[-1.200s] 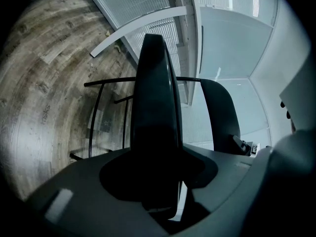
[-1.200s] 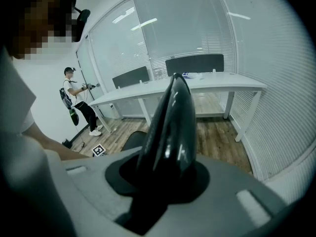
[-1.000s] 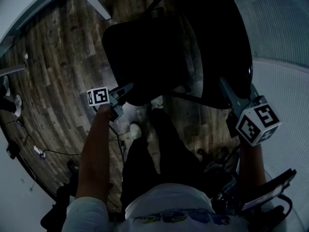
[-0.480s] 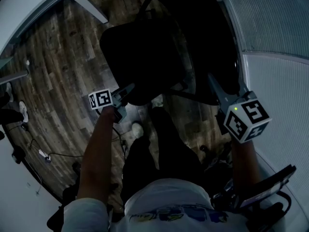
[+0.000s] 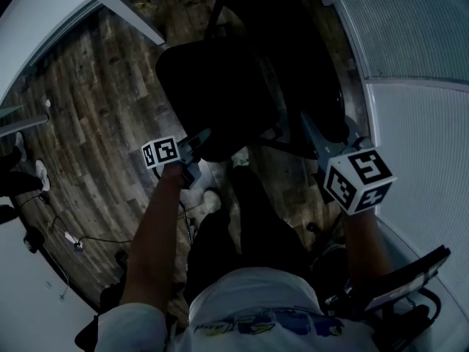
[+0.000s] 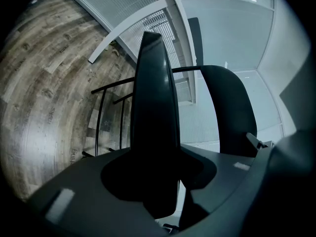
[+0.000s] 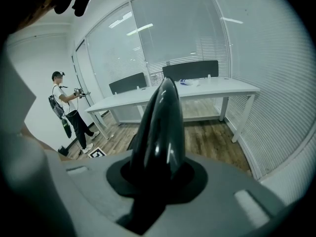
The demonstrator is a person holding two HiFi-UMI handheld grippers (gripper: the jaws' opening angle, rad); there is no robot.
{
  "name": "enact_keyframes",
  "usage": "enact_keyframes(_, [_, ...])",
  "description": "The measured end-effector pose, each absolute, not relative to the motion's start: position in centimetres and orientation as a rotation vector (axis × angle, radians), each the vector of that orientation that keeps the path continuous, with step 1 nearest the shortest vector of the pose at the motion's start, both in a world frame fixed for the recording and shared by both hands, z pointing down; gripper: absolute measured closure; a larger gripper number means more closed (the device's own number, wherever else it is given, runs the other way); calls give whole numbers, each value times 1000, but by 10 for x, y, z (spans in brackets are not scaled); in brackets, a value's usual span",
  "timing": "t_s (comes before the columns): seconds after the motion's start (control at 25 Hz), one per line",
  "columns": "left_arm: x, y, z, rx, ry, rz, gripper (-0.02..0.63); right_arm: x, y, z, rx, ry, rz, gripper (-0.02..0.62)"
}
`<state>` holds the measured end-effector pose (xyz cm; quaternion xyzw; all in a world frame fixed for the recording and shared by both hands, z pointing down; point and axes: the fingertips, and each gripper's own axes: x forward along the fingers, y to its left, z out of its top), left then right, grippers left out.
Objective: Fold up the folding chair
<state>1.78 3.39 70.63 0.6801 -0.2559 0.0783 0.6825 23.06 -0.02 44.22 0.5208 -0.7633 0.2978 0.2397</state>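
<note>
The left gripper [image 5: 204, 136] is clamped on the front edge of the seat [image 6: 153, 107] of the folding chair [image 5: 220, 86], a thin matte black slab running straight ahead between its grey jaws. The right gripper [image 5: 306, 122], jaws just closing, pinches the rim of the glossy, rounded black backrest [image 7: 160, 132]. Beyond the left gripper stand thin black tube legs [image 6: 98, 115]. Each gripper's cube [image 5: 161, 152] shows black-and-white square markers.

A black folding chair [image 5: 220, 86] stands open on the wooden floor [image 5: 88, 108].
</note>
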Motion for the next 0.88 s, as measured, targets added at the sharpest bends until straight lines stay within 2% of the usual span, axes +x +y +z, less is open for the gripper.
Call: enact_keyframes(0.88, [61,40,651,1488,-642,242,443,178,20,415,1420,-2061,706,523])
